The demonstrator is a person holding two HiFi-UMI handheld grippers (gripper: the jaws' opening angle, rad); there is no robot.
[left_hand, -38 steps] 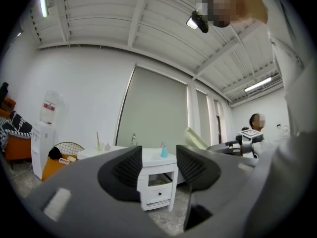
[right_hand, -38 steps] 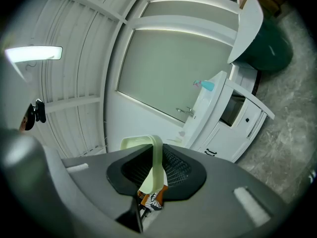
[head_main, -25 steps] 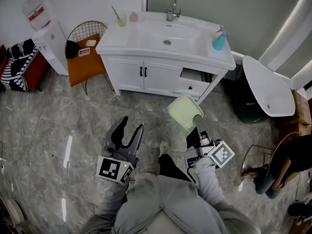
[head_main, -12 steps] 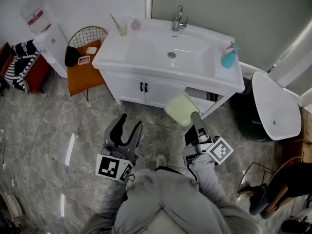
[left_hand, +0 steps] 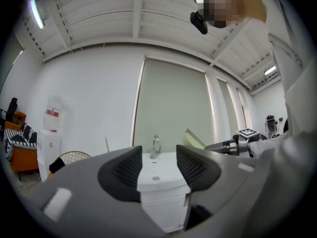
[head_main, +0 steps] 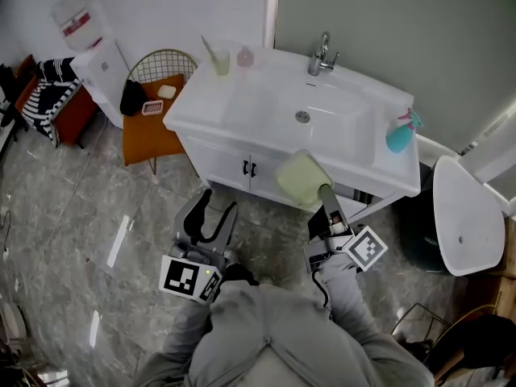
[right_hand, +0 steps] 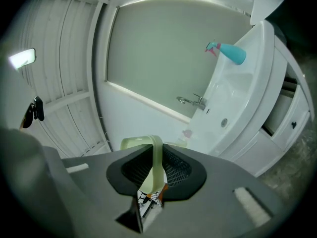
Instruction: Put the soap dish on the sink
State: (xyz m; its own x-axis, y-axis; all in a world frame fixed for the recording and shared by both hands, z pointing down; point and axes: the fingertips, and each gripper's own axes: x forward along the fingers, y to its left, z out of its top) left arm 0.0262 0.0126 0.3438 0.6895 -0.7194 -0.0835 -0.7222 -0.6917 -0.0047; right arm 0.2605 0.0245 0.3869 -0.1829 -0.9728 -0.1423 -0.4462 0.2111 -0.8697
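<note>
Centre of frame, at the sink's (head_main: 234, 107) front edge: right gripper (head_main: 324, 192) clamped on pale green soap dish (head_main: 303, 179), held aloft | lower left: left gripper (head_main: 218, 205) jaws apart, empty

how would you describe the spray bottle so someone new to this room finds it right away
Find the white vanity sink against the wall and follow its counter past the faucet to the right end. The spray bottle stands there alone, the only teal item; the cup and small pink bottle sit at the far left.
</note>
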